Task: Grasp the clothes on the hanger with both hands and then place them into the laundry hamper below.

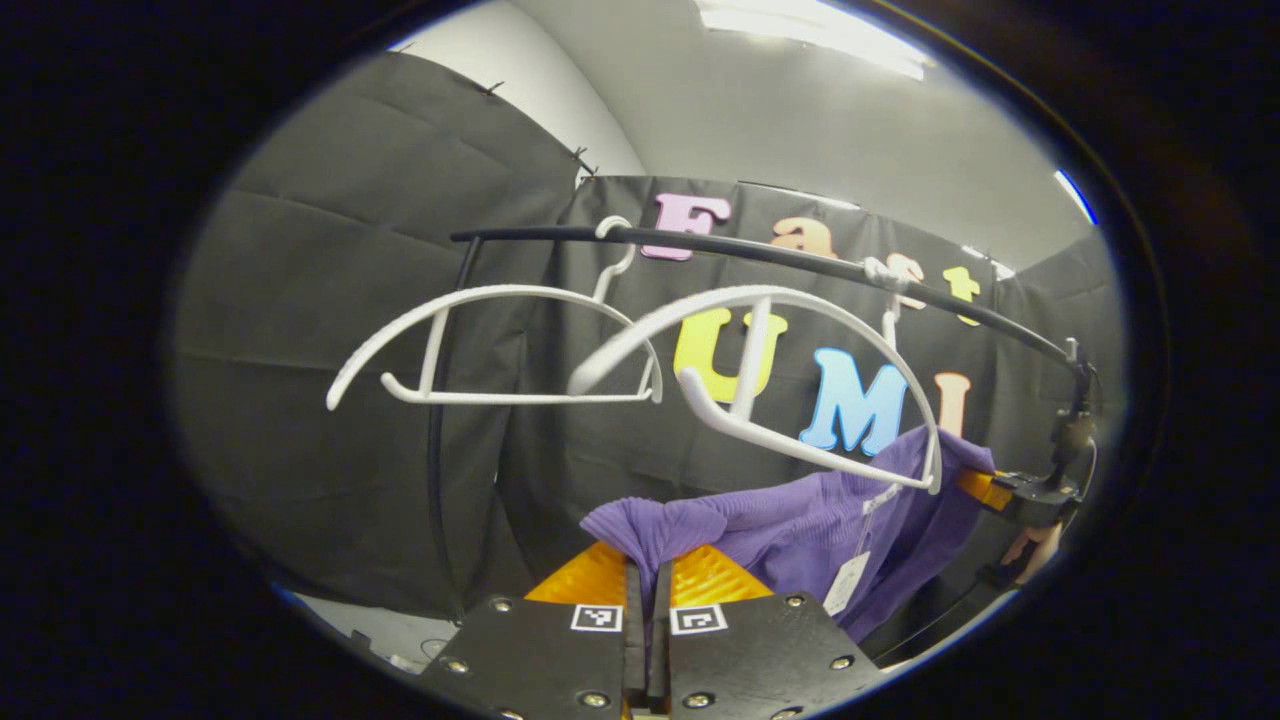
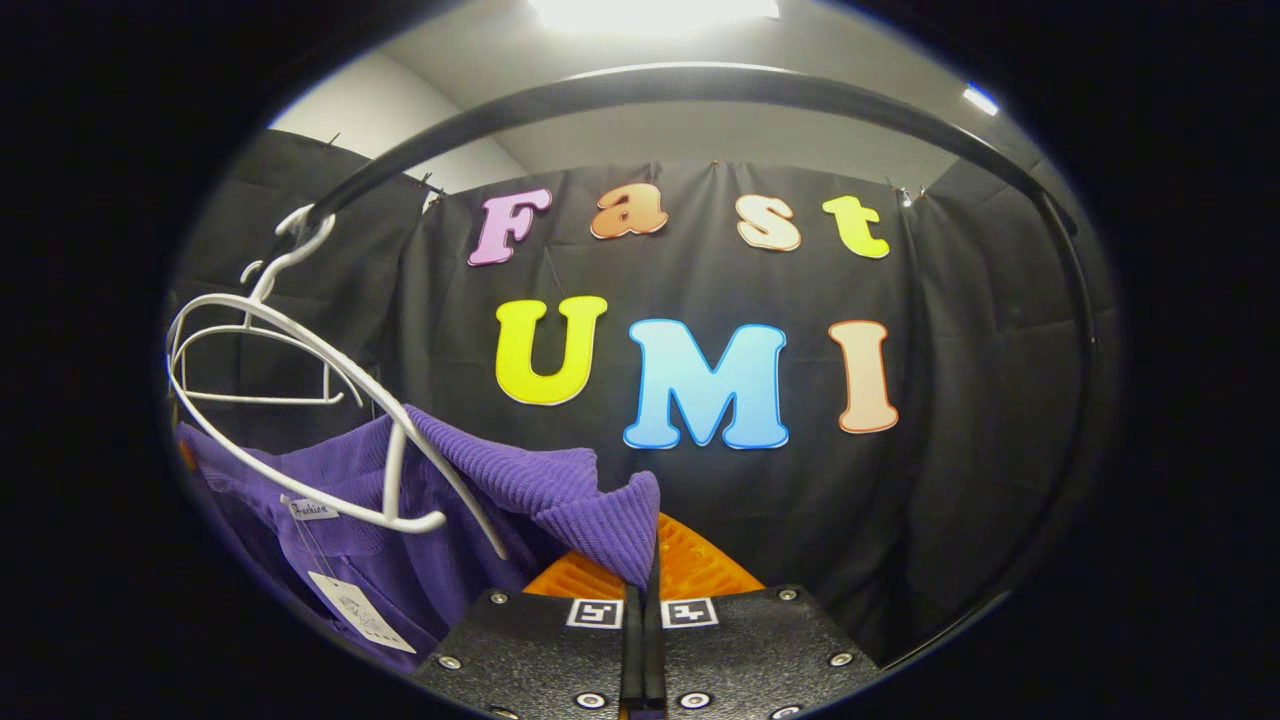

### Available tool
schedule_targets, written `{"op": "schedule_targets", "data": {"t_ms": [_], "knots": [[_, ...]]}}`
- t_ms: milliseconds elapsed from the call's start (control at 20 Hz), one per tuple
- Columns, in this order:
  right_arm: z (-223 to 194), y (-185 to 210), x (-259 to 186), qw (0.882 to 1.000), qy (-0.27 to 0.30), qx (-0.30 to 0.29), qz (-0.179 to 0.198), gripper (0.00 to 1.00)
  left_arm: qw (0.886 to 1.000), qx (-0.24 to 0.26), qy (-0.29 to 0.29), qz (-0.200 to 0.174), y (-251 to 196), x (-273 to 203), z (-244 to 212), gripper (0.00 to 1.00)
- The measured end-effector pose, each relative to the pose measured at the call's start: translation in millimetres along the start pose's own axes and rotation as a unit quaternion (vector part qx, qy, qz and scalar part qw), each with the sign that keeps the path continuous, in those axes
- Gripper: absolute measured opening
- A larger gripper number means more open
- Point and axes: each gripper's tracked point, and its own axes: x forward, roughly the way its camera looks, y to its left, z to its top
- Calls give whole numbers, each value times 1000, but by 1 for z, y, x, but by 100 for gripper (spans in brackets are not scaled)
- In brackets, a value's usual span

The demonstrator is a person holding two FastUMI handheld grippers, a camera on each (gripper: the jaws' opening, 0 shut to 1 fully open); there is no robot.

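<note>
While the purple garment (image 1: 800, 520) looks already off the nearer white hanger (image 1: 770, 390), it's stretched sideways between the two grippers, just under that hanger, so its long axis runs roughly along the black rail (image 1: 760, 252) overhead. Left gripper (image 1: 648, 585) is clenched on one ribbed shoulder; right gripper (image 2: 648, 565) is pinching the other corner of the same purple fabric (image 2: 540, 490). Both are equally on it, neither hand nearer. A paper tag (image 2: 360, 610) dangles from the collar. Second empty hanger (image 1: 490, 345) hangs further along the rail. Can't see the hamper, but per the task it's below, so I'd guess the move is straight down, keeping the cloth clear of that hanger's lower bar.
</note>
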Motion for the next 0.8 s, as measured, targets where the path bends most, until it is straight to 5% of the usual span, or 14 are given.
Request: {"op": "schedule_targets", "data": {"t_ms": [250,800], "knots": [[-38,-21,-3,998,48,29,8,0,1000,15,23,13,-25,4,-24,3],[-93,7,-63,989,120,40,79,0,994,51,88,33,-48,-54,-86,2]]}}
